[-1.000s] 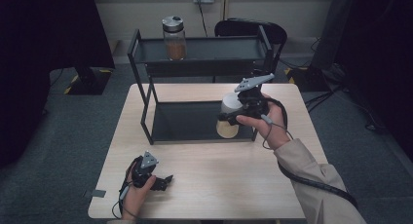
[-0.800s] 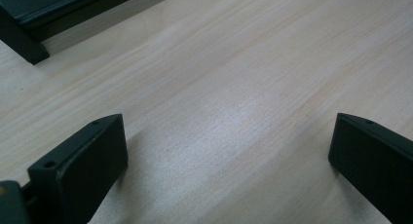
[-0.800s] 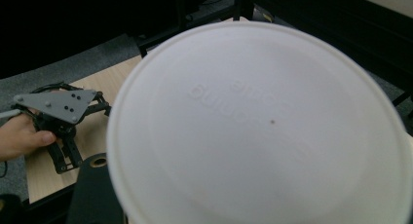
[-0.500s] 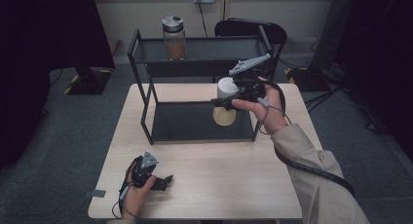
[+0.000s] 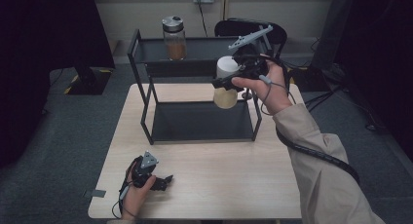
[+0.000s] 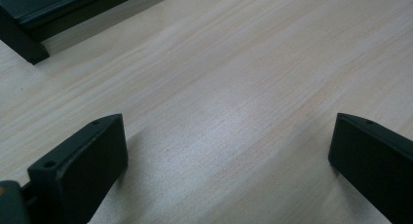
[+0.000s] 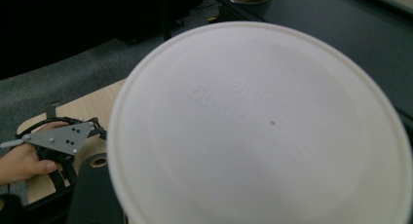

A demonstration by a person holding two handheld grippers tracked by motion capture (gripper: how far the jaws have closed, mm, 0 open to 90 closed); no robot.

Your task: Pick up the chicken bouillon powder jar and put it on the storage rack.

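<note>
Lifted higher since before, the right tool point(image 5: 233, 83) gripped the white-lidded jar point(image 5: 226, 89) near the top shelf point(image 5: 204, 49); left tool point(image 5: 163, 180) rested open.

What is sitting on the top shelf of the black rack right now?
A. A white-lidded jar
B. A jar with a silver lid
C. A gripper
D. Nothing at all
B: a jar with a silver lid stands on the rack's top shelf, while the white-lidded jar is held in the air by the right gripper in front of that shelf.
</note>
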